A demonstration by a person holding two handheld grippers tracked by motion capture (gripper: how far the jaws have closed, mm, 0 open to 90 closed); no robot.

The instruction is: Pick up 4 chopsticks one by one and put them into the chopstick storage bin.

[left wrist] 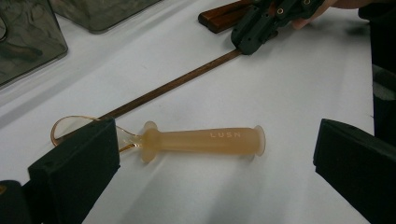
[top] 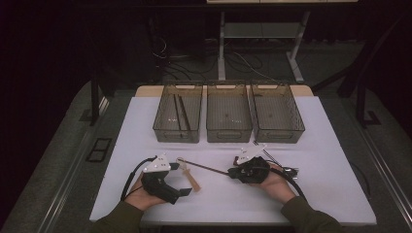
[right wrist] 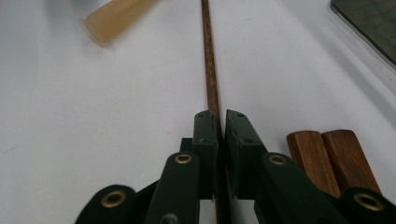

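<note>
Pinching a thin brown wooden stick (right wrist: 211,70), the right gripper (right wrist: 221,122) has its two black jaws pressed against the stick's sides, and the stick runs on away from them across the white table (right wrist: 93,140). No earlier look is at hand, so only the grip itself can be told: the pads sit tight on the wood with almost no gap between them. In the high view the same right gripper (top: 232,171) lies low over the table in the person's right hand (top: 272,182), and the stick (top: 204,167) stretches from it toward the left, its far end near the amber spoon (top: 188,175). Just beside the right gripper's jaws lie two wider pieces of reddish wood (right wrist: 331,158), side by side and touching each other. The left gripper (left wrist: 215,154) is spread wide, its jaws standing well apart on either side of the spoon's pale amber handle (left wrist: 205,140) without touching it; the spoon rests flat on the table, its clear bowl (left wrist: 70,128) partly behind the left jaw. The stick (left wrist: 173,84) passes close behind the spoon's bowl. Three smoky see-through bins (top: 228,114) stand in a row at the far side of the table, and the left one holds two dark sticks (top: 180,114).
</note>
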